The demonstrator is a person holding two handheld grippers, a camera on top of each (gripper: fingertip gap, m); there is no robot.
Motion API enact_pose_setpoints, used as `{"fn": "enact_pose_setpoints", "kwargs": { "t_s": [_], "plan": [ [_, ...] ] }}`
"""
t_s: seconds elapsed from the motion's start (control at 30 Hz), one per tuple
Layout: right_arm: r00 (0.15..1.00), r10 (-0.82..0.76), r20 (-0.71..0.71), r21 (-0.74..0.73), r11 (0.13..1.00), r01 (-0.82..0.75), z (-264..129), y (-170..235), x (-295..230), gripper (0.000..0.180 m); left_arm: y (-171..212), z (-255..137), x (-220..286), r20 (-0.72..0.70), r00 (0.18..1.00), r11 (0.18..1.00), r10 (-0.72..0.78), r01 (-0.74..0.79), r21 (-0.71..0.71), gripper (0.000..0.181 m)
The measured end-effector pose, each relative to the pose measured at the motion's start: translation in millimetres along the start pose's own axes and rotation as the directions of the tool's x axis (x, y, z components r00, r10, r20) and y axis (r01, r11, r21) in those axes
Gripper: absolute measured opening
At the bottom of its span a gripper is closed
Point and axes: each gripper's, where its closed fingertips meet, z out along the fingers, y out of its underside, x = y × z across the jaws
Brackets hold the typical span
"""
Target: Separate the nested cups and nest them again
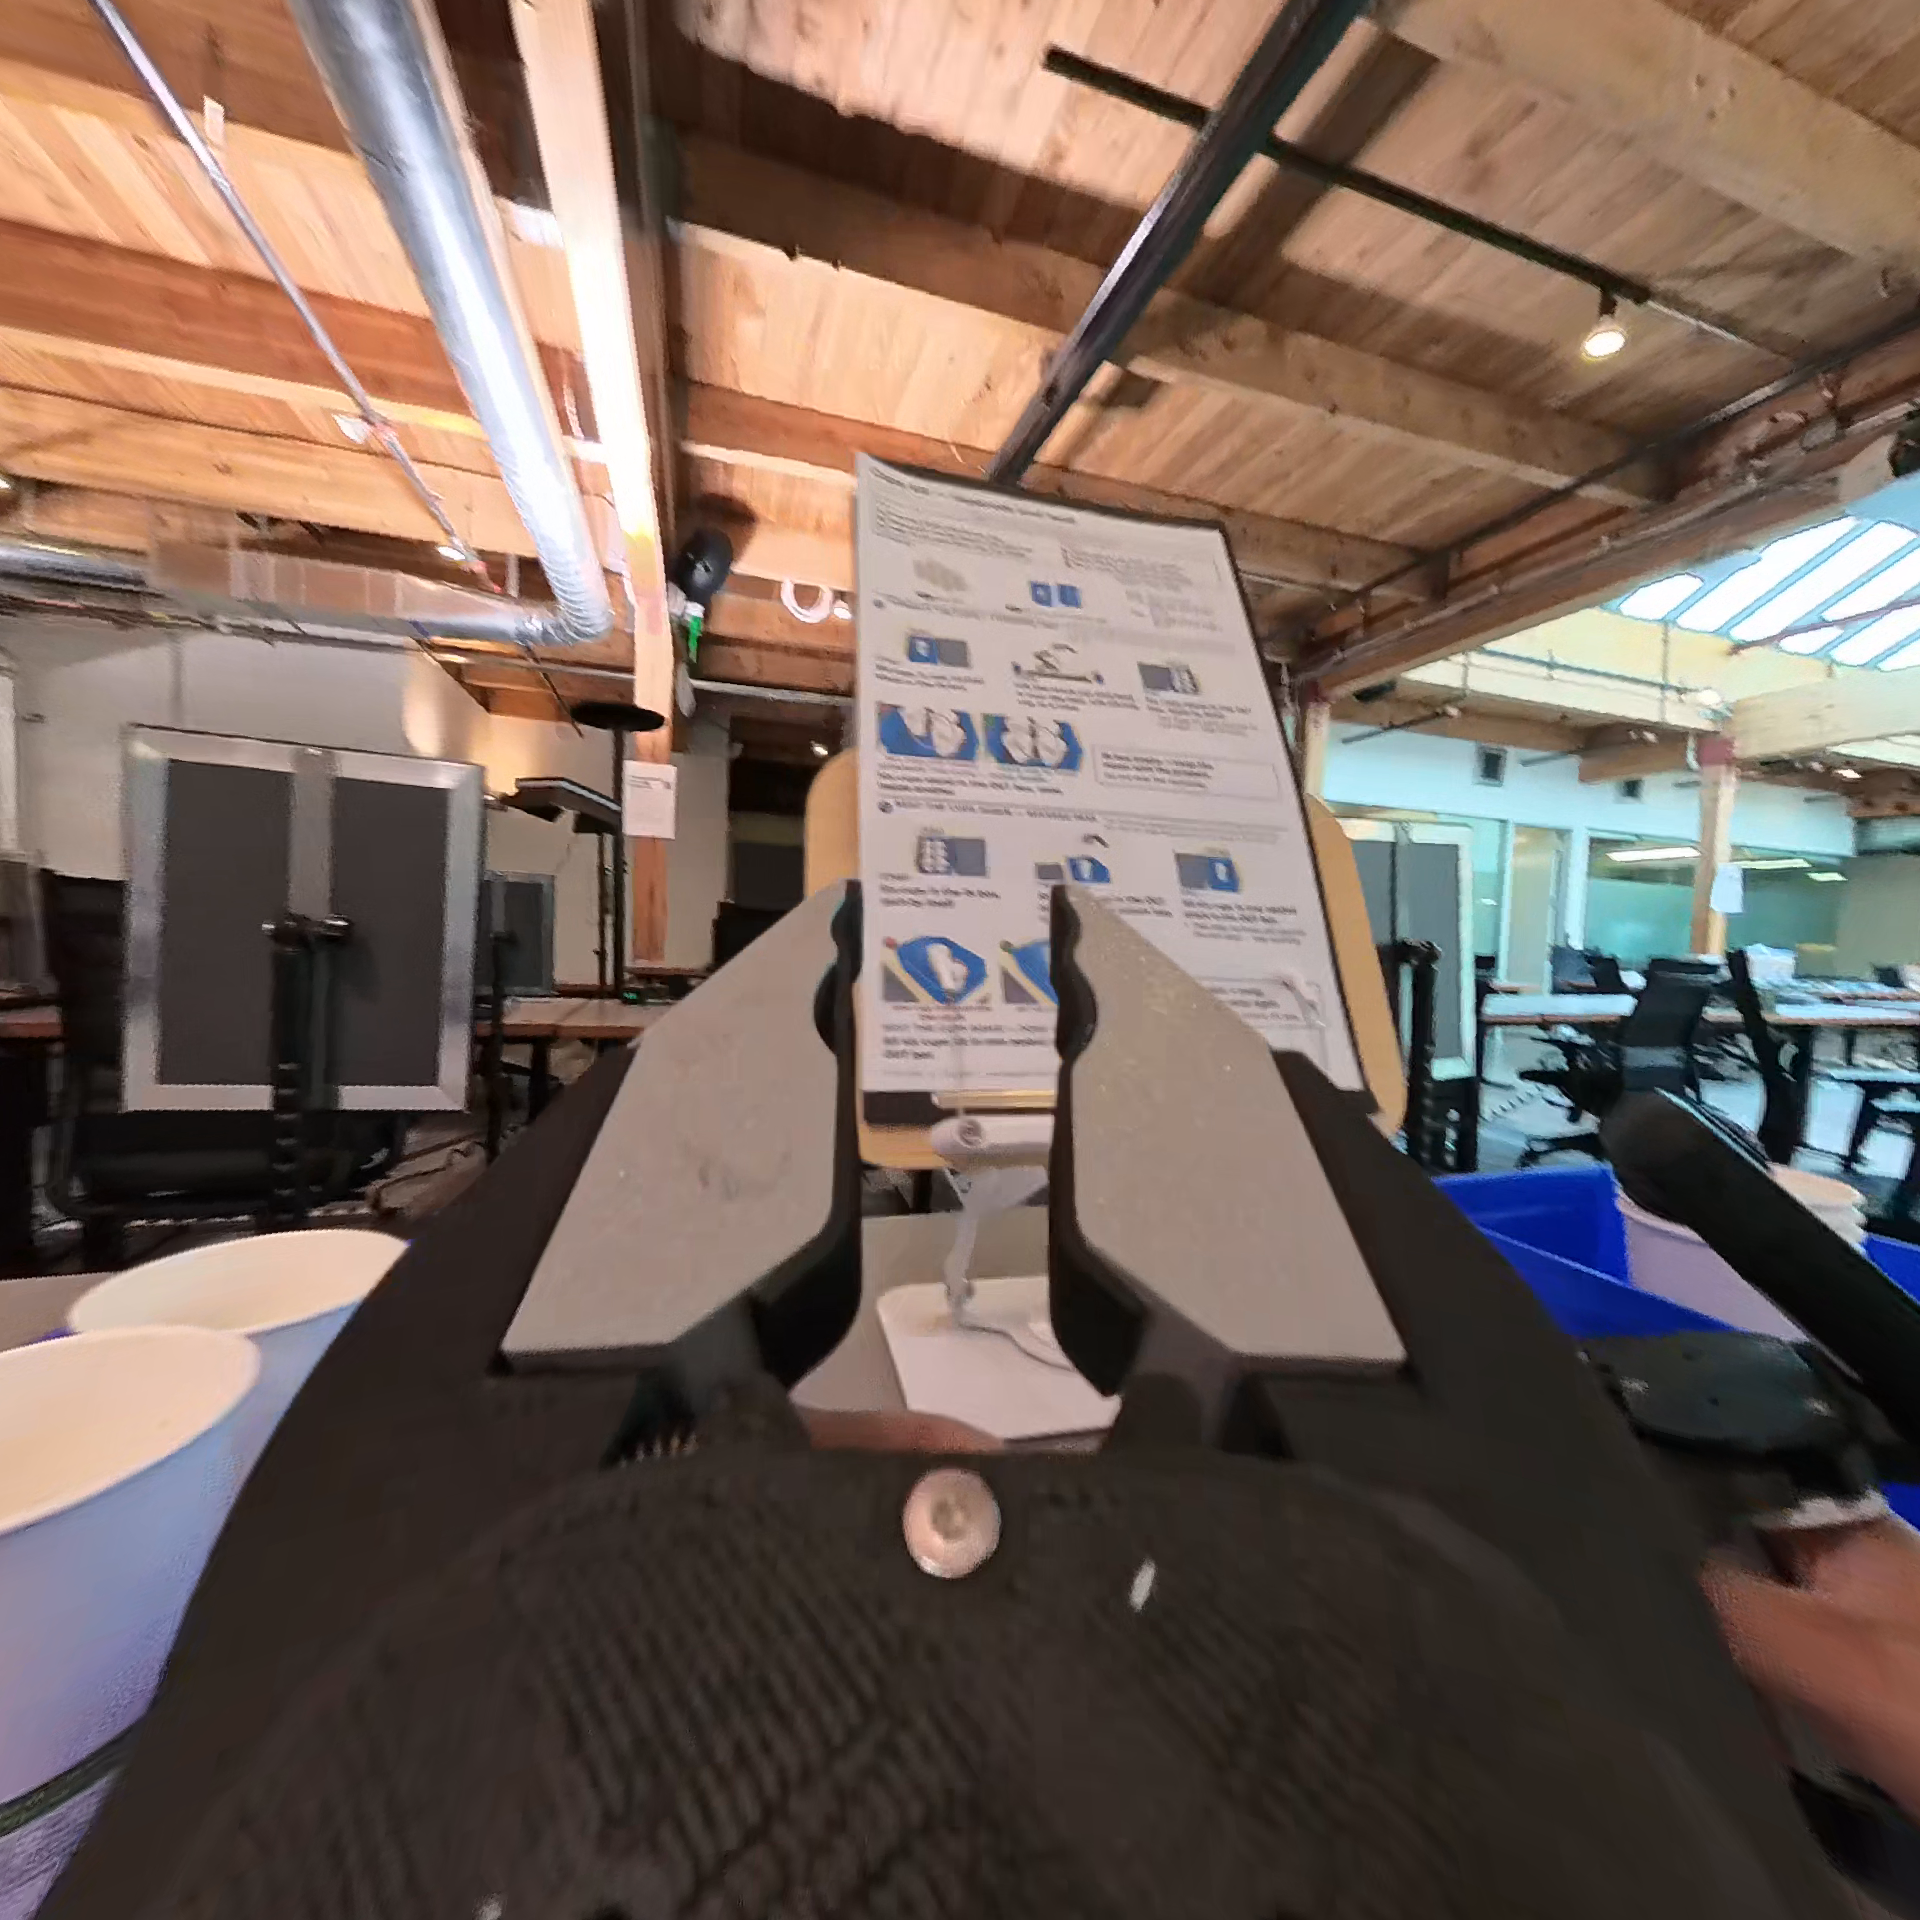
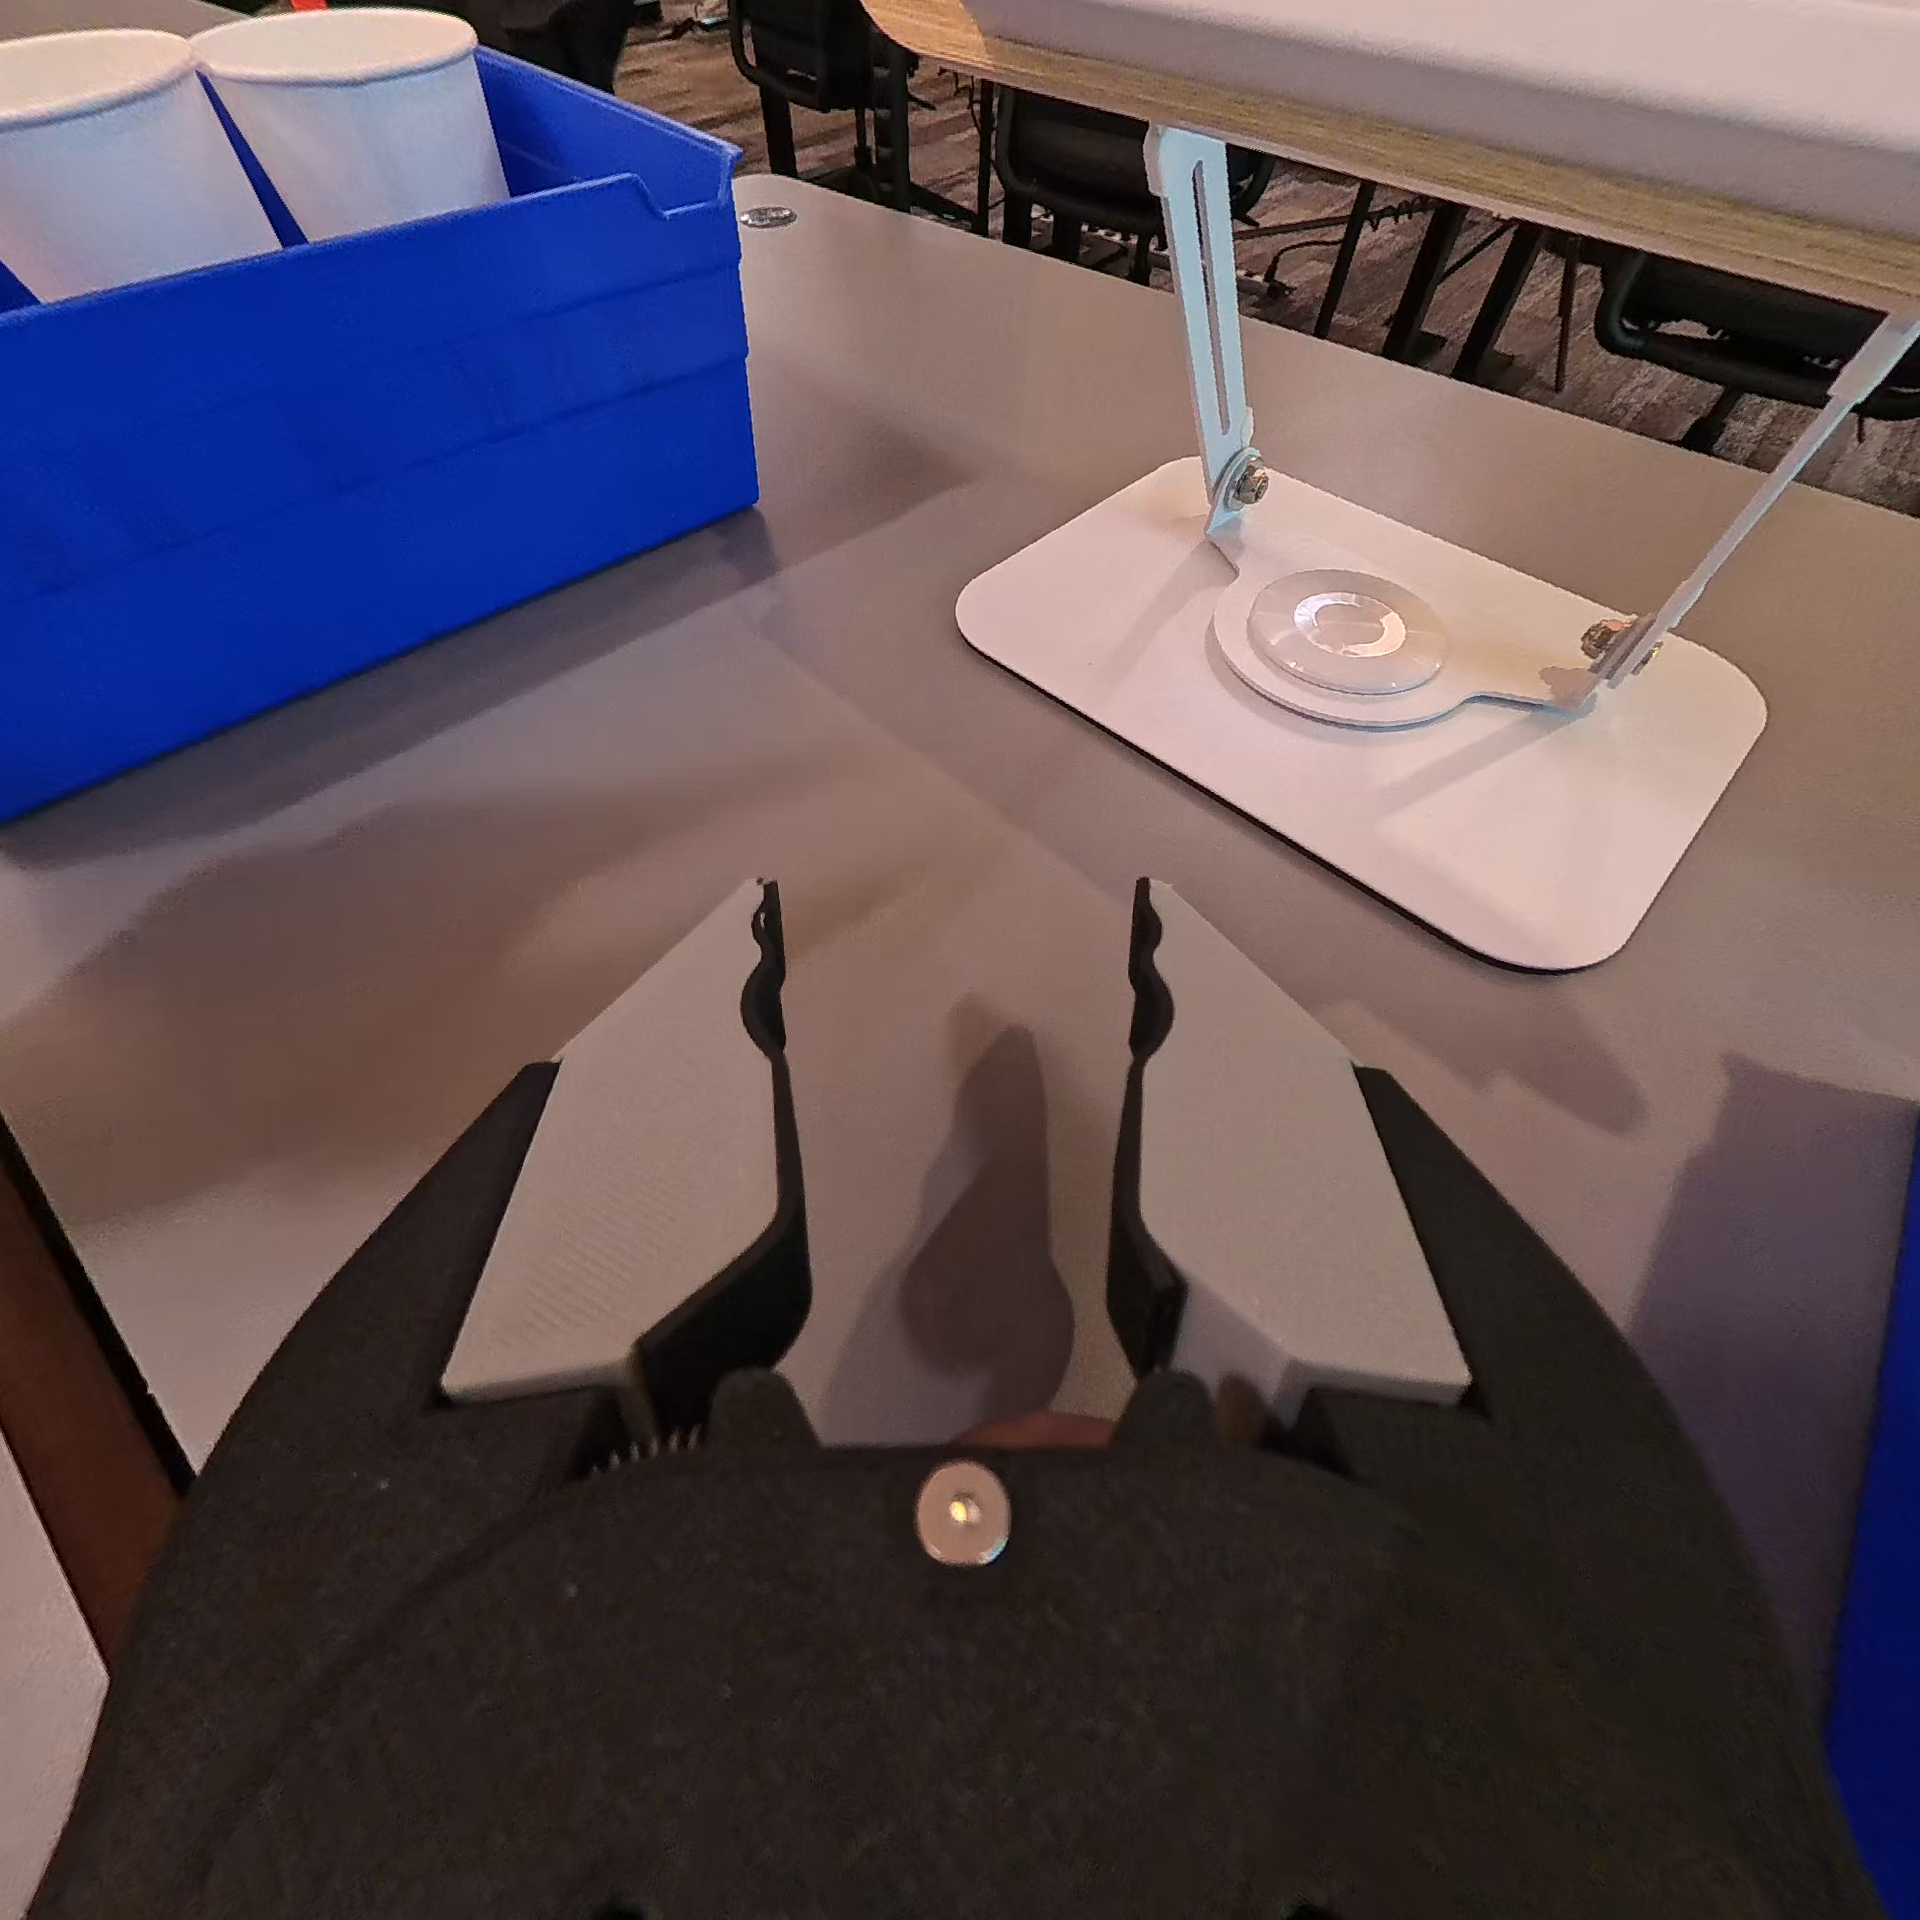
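Note:
In the left wrist view my left gripper (image 1: 954,904) is open and empty, tilted up toward the ceiling. Two white paper cups (image 1: 114,1496) stand close at its lower left, one behind the other (image 1: 239,1299). In the right wrist view my right gripper (image 2: 954,894) is open and empty, held low over the grey table (image 2: 623,831). Two white cups (image 2: 104,156) (image 2: 353,114) stand side by side in a blue bin (image 2: 364,416) at the far left. The right gripper also shows at the right edge of the left wrist view, with another white cup (image 1: 1683,1247) in a blue bin (image 1: 1538,1236) behind it.
A white stand (image 2: 1351,707) sits on the table at the right and holds a wooden board with an instruction sheet (image 1: 1070,790). A blue edge (image 2: 1881,1455) shows at the far right. A hand (image 1: 1829,1662) holds the right gripper. Office desks and chairs fill the background. My hands' fingertips stand some 30 cm from each other.

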Motion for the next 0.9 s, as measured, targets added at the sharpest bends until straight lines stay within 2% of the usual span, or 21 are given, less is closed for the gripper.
{"fn": "enact_pose_setpoints", "kwargs": {
  "t_s": [0.23,0.37,0.53,0.77,0.9],
  "plan": [
    [1.0,0.001,0.002,-0.003,1.0,-0.001,0.4,0.3,-0.1,0.065,-17.6,-11.3,-60.0,0.139,0.989,0.998,-0.041,0.035,0.05,0.034],
    [1.0,0.0,0.002,-0.003,1.0,0.0,0.5,0.4,-0.3,0.064,-19.0,-16.2,-87.5,0.211,0.977,0.999,0.017,-0.024,0.03,0.034],
    [1.0,-0.002,0.002,-0.003,1.0,0.002,0.4,0.3,-0.4,0.064,-8.1,-18.6,-118.9,0.263,0.963,0.998,0.051,-0.042,-0.039,0.035],
    [1.0,-0.004,0.003,-0.008,1.0,0.004,1.1,0.9,-0.7,0.064,31.8,-14.6,-155.5,0.269,0.962,0.963,0.04,0.035,-0.266,0.04],
    [1.0,-0.01,0.005,-0.015,1.0,0.01,1.9,1.7,-1.5,0.064,34.7,-7.4,-175.1,0.269,0.963,0.929,0.008,0.093,-0.358,0.059]
  ]
}}
